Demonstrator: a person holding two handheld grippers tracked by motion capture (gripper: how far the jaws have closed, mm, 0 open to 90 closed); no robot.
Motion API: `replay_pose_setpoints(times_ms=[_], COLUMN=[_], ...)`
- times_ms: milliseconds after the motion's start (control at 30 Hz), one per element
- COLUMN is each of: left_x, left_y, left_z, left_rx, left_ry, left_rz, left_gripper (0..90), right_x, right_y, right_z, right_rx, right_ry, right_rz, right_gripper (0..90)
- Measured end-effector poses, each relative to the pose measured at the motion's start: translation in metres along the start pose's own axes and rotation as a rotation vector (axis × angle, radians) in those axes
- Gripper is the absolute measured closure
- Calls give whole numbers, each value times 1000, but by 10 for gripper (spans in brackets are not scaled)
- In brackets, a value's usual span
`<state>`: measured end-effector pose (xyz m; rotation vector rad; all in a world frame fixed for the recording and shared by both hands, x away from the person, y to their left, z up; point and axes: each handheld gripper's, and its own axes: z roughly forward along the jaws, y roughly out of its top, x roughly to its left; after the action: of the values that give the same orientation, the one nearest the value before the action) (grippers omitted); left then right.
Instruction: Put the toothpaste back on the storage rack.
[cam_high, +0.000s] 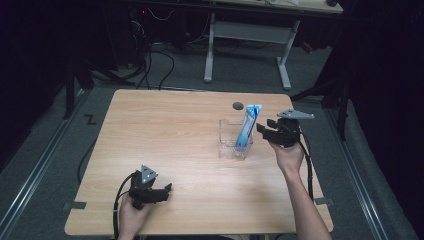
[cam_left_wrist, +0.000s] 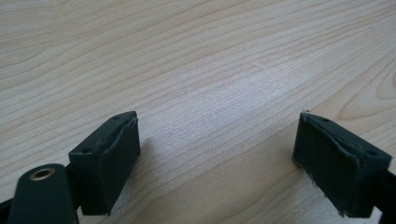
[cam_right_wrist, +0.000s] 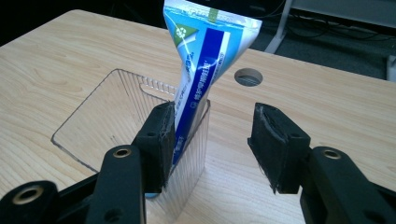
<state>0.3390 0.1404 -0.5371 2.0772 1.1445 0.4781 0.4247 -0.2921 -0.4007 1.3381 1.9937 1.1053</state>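
A blue and white tube (cam_high: 248, 125) stands upright in a clear plastic holder (cam_high: 231, 140) on the right half of the wooden table (cam_high: 165, 135). My right gripper (cam_high: 262, 129) is just right of the holder, open. In the right gripper view, the tube (cam_right_wrist: 205, 60) leans against the holder's near corner (cam_right_wrist: 107, 112). One jaw of the right gripper (cam_right_wrist: 212, 140) lies in front of the tube's lower part and the other stands well clear of it. My left gripper (cam_high: 167, 190) rests open near the front left edge, with bare wood between the jaws of the left gripper (cam_left_wrist: 217, 154).
A round grey cable hole (cam_high: 238, 106) sits in the table just behind the holder, also seen as a hole (cam_right_wrist: 248, 77) in the right gripper view. A white desk frame (cam_high: 247, 35) and cables stand on the floor beyond the far edge.
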Motion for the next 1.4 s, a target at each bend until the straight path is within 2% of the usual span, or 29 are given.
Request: replay_pose_setpoints(times_ms=[533, 733, 1067, 1400], left_x=[0, 0, 0, 0], left_y=[0, 0, 0, 0], left_z=[0, 0, 0, 0], left_rx=[0, 1, 0, 2], left_ry=[0, 2, 2, 3], left_rz=[0, -1, -3, -4], left_gripper=[150, 150, 150, 150], right_x=[-11, -12, -19, -25], right_y=[-12, -15, -23, -39], right_z=[-26, -35, -50, -67], right_rx=[-34, -41, -60, -68], right_ry=[7, 15, 20, 23], right_rz=[11, -1, 17, 38], right_gripper=[499, 499, 500, 498])
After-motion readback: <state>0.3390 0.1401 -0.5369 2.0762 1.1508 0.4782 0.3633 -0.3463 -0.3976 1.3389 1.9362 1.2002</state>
